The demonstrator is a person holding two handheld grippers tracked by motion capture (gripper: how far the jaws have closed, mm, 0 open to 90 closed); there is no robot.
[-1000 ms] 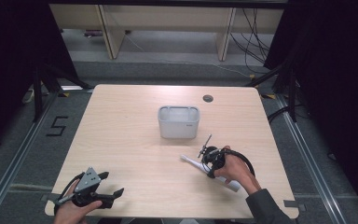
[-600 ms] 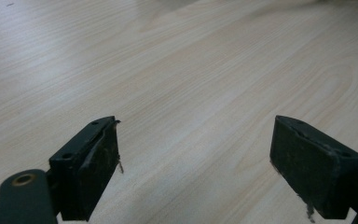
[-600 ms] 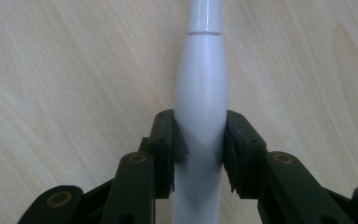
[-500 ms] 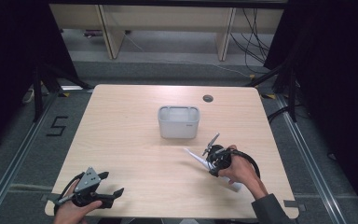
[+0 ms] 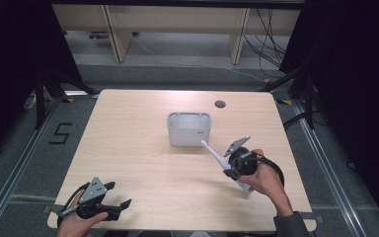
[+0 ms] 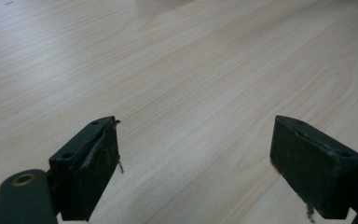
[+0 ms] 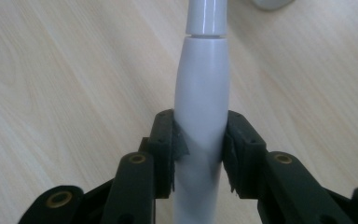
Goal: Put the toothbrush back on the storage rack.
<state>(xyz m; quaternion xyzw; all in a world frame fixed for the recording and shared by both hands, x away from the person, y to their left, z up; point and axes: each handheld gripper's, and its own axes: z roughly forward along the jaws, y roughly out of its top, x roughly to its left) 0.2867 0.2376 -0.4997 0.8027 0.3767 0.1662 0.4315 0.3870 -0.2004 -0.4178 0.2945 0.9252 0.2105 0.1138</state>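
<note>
Near the grey bin [image 5: 189,129], the right gripper's [image 5: 229,168] jaws clamp a white electric toothbrush [image 7: 201,88]; left gripper's [image 5: 121,207] jaws gape empty.

The right gripper [image 5: 225,170] clamps a white electric toothbrush [image 5: 217,157] (head tilted up) near the grey bin [image 5: 189,129].

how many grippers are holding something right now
1. The right gripper, at the table's right side, is shut on the white electric toothbrush, near the grey container. The left gripper rests open at the near left corner.
</note>
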